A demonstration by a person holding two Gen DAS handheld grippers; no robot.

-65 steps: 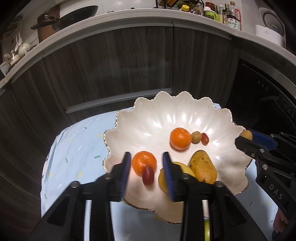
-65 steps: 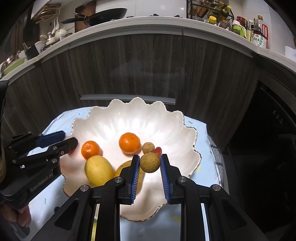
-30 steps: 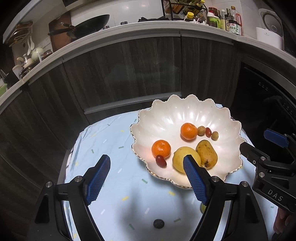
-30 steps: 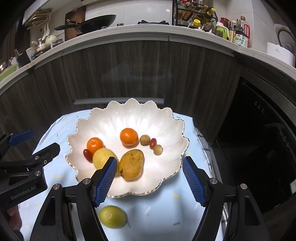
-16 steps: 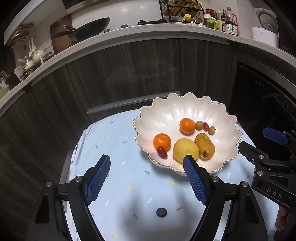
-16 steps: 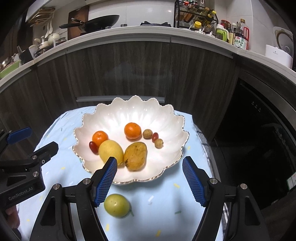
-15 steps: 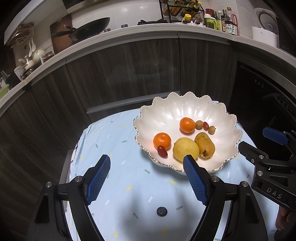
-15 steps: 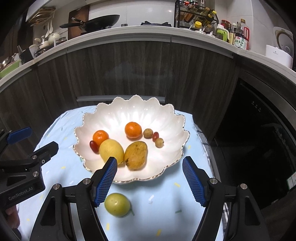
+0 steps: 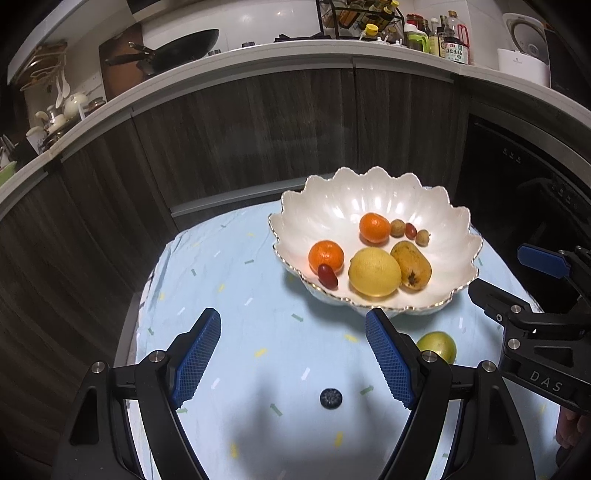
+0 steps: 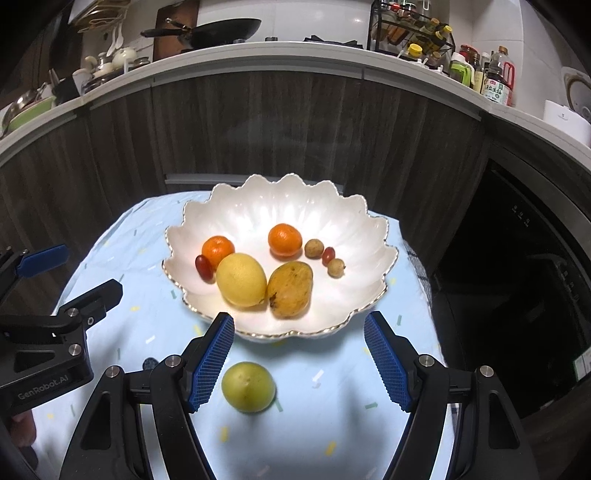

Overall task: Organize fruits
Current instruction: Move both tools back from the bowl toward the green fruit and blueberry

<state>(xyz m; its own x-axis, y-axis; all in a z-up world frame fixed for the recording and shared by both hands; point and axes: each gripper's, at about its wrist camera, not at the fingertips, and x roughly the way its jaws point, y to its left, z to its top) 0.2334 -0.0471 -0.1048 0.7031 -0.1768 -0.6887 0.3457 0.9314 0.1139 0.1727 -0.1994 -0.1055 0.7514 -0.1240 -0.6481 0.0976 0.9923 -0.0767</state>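
A white scalloped bowl (image 9: 325, 206) (image 10: 373, 236) stands on the light blue cloth and holds two oranges, a yellow lemon (image 10: 241, 279), a mango (image 10: 290, 288), red grapes and small brown fruits. A green round fruit (image 10: 248, 386) (image 9: 437, 345) lies on the cloth in front of the bowl. A small dark blueberry (image 9: 331, 398) lies on the cloth nearer me. My left gripper (image 9: 293, 360) is open and empty, held back over the cloth. My right gripper (image 10: 299, 360) is open and empty, above the green fruit, which lies near its left finger.
The cloth-covered table (image 9: 229, 280) stands against dark wooden cabinets (image 10: 295, 129). A counter above carries a pan (image 10: 218, 27), bottles and dishes. A dark appliance front (image 10: 517, 240) is at the right.
Both grippers let go of their fruits into the bowl, opened wide and drew back and up from it. In the last half second they pulled back a little more.
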